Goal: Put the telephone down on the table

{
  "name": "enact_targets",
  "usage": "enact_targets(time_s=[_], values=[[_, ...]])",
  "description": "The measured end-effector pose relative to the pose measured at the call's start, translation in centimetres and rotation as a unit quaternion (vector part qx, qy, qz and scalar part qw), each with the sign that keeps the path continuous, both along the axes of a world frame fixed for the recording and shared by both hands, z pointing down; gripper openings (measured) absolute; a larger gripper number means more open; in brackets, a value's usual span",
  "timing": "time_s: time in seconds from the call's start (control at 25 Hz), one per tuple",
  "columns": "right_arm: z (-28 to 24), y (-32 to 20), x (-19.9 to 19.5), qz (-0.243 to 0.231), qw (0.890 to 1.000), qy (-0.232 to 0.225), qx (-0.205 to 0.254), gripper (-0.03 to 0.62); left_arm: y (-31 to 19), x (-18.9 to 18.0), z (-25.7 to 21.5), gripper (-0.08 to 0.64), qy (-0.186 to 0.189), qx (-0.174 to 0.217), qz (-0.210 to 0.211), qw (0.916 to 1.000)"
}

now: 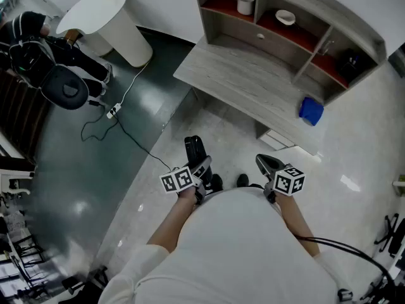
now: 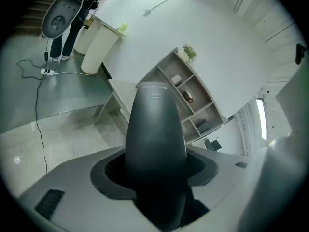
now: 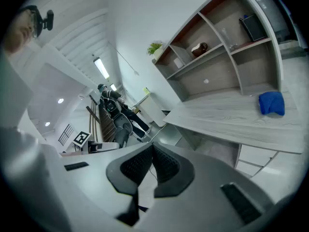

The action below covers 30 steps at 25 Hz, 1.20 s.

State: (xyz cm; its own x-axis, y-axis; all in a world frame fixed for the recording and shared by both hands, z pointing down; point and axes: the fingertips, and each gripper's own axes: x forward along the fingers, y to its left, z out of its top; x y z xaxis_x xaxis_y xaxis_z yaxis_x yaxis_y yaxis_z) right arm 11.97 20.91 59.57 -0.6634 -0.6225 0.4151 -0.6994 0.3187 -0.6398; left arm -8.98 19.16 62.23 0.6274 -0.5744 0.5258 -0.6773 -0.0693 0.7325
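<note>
The telephone (image 2: 155, 139) is a black rounded handset, standing up between the dark pads (image 2: 112, 170) of my left gripper (image 2: 157, 173), which is shut on it. In the head view the telephone (image 1: 195, 149) sticks out forward from my left gripper (image 1: 199, 164), held low in front of the person's body over the floor. My right gripper (image 1: 267, 164) is beside it at the right. Its ribbed pads (image 3: 137, 166) meet with nothing between them, so my right gripper (image 3: 152, 148) is shut and empty. The grey wooden table (image 1: 253, 84) lies ahead, well apart from both grippers.
A blue object (image 1: 311, 110) lies on the table's right end. Behind the table is a shelf unit (image 1: 297, 37) with a cup (image 1: 245, 4) and a bowl (image 1: 285, 18). A white round stand (image 1: 111, 21), a seated person (image 1: 38, 49) and a floor cable (image 1: 120, 122) are at the left.
</note>
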Motion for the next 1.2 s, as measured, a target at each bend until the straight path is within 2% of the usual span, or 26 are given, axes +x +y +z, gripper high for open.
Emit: enact_targets(time_s=[0.64, 0.84, 1.04, 1.2], values=[[0.1, -0.1, 1.3, -0.027, 1.0, -0.008, 0.001, 0.015, 0.6, 1.3, -0.4, 0.285, -0.005, 0.003, -0.02, 0.9998], [0.5, -0.1, 2.6, -0.027, 0.999, -0.025, -0.014, 0.017, 0.7, 2.1, -0.7, 0.285, 0.004, -0.001, -0.038, 0.9993], [1.6, 0.4, 3.9, -0.046, 0.998, -0.026, -0.024, 0.017, 0.2, 2.8, -1.3, 0.285, 0.011, 0.005, -0.055, 0.9984], [2.6, 1.0, 4.1, -0.062, 0.997, -0.024, -0.033, 0.017, 0.2, 2.4, -1.4, 0.285, 0.002, 0.007, -0.065, 0.9978]])
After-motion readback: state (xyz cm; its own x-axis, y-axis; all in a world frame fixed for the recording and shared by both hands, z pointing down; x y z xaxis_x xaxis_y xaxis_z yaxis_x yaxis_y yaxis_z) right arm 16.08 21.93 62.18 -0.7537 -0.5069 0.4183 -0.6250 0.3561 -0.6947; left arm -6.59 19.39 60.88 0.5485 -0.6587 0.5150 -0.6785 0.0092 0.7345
